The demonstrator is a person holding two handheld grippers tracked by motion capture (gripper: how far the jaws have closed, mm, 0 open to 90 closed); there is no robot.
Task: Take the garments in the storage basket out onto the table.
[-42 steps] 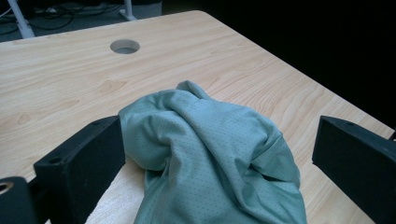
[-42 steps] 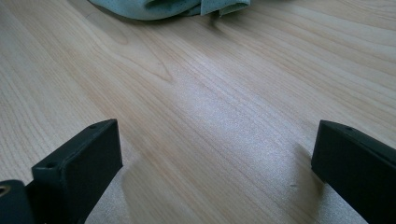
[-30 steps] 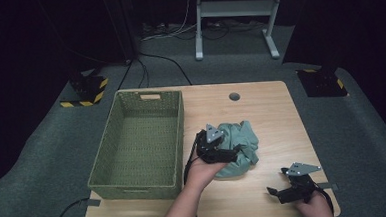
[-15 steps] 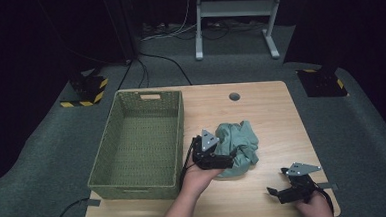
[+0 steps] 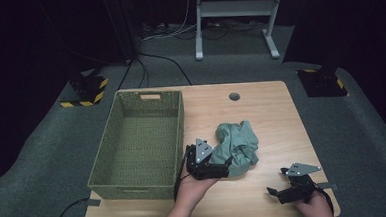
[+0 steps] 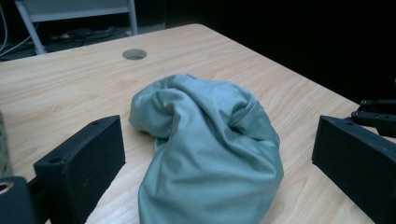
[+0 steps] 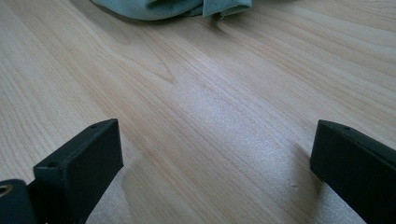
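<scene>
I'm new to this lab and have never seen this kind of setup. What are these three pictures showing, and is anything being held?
There is no robot here: a person holds a handheld two-jaw tool in each hand. The high view looks down on a wooden table from above the person's side. On it stand a green basket, which looks empty, and beside it a crumpled green cloth. The left gripper is at the cloth's near edge; the right gripper hovers near the table's front corner. The other two pictures come from cameras riding on each tool, looking along its black jaws. In the left gripper view the jaws stand wide apart either side of the cloth, not closed on it. The right one's jaws are open over bare wood. Nothing is held.
</scene>
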